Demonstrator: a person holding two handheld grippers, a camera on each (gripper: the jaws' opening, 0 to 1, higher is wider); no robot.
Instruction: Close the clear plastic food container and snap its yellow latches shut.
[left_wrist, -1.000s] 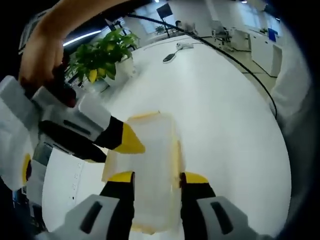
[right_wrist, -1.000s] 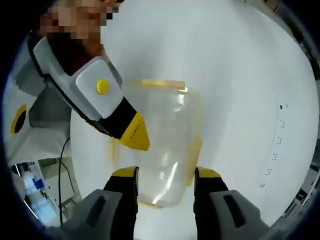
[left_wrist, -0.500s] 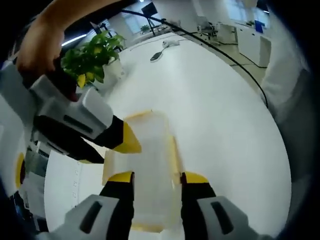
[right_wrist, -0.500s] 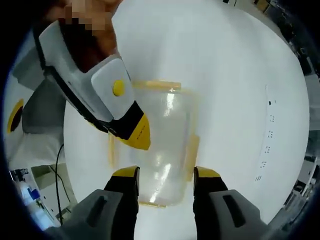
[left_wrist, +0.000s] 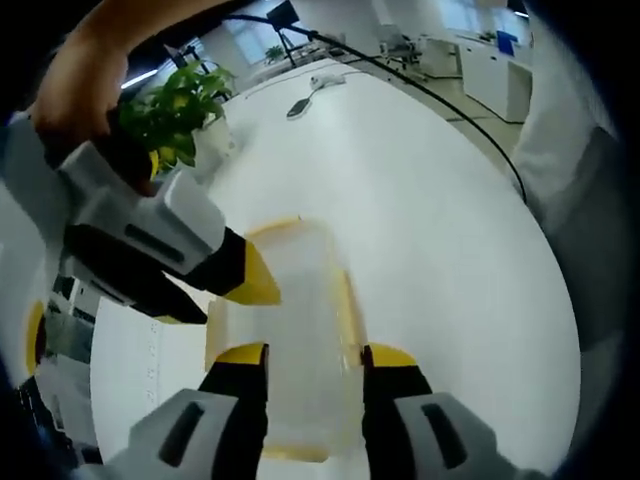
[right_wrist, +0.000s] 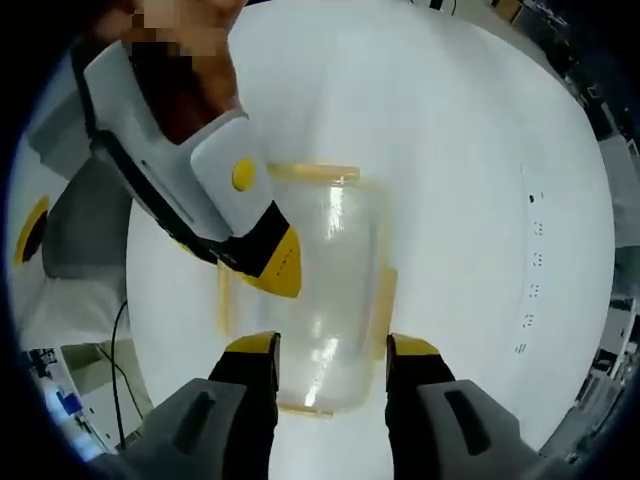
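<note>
Both tongs point down, jaws parted — left tongs (left_wrist: 315, 352), right tongs (right_wrist: 331, 342).

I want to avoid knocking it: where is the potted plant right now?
In the left gripper view, the potted plant stands on the white table at upper left, beyond the clear container, behind the right claw.

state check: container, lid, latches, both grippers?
clear container: upright on white table
lid: on top; seating cannot be told
yellow latches: cannot tell if snapped
left gripper: open, jaws straddle container
right gripper: open, jaws straddle container
potted plant: upright
</note>
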